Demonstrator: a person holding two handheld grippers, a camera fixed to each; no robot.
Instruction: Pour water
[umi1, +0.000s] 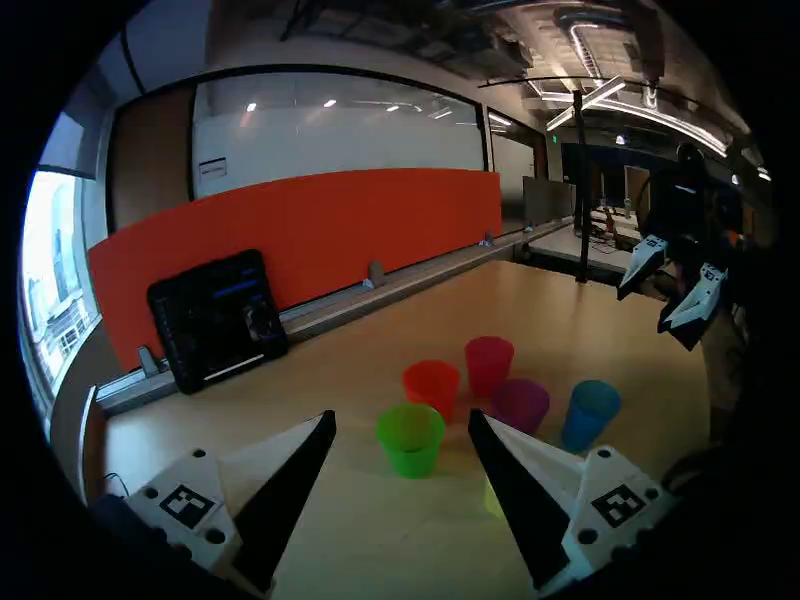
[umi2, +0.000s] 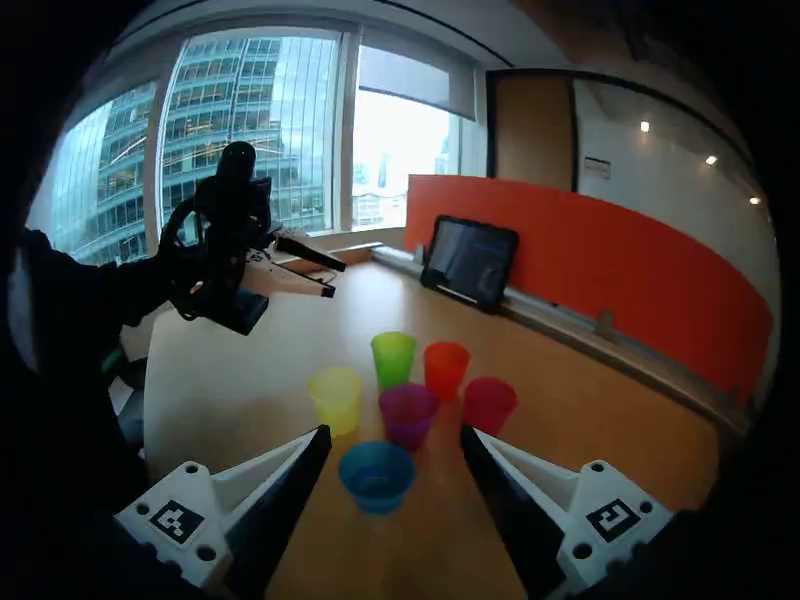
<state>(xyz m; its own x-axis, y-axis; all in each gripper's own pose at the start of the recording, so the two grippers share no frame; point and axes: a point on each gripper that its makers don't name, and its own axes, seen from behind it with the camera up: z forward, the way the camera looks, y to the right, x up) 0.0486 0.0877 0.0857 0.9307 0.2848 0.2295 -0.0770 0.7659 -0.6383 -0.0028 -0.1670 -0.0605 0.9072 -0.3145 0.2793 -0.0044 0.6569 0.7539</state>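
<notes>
Several coloured plastic cups stand upright in a tight cluster on the wooden table (umi1: 420, 540). In the left gripper view, my left gripper (umi1: 400, 420) is open, its fingers either side of the green cup (umi1: 410, 445). Behind that are the orange cup (umi1: 431, 386), red cup (umi1: 488, 364), purple cup (umi1: 520, 404) and blue cup (umi1: 590, 412). In the right gripper view, my right gripper (umi2: 393, 432) is open just above the blue cup (umi2: 376, 475), near the yellow cup (umi2: 336, 398) and purple cup (umi2: 407, 413). Each gripper hangs in the air, apart from the cups.
A dark tablet (umi1: 217, 318) leans against the orange partition (umi1: 330, 225) at the table's back edge. A dark-sleeved arm (umi2: 90, 300) holds the left gripper (umi2: 333, 281) over the table's window side. The right gripper (umi1: 643, 310) hovers at the far right.
</notes>
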